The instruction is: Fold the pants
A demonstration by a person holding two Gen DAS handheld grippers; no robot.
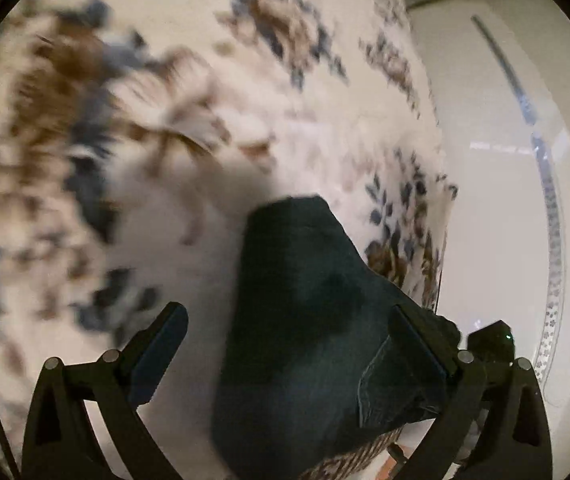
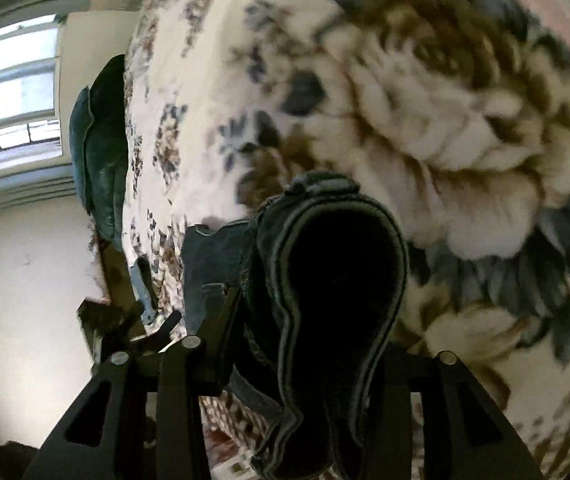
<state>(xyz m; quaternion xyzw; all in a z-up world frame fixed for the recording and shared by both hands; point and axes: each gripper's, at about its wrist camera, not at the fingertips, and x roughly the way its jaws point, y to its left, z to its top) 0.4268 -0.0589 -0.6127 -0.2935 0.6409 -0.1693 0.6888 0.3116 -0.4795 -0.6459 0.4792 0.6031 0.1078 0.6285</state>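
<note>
The pants are dark teal jeans. In the left wrist view the jeans (image 1: 309, 320) hang or lie between my left gripper's fingers (image 1: 417, 344), over the floral bedspread (image 1: 205, 120); the jaws stand wide apart with cloth against the right finger, so the left gripper (image 1: 289, 344) looks open. In the right wrist view my right gripper (image 2: 309, 320) is shut on the jeans' waistband (image 2: 325, 280), whose open loop gapes toward the camera, lifted above the bedspread (image 2: 445, 120).
A dark green cushion (image 2: 101, 148) stands at the bed's far edge beside a window (image 2: 9, 100). A white wall (image 1: 497, 200) runs along the bed's right side in the left wrist view. Both views are motion-blurred.
</note>
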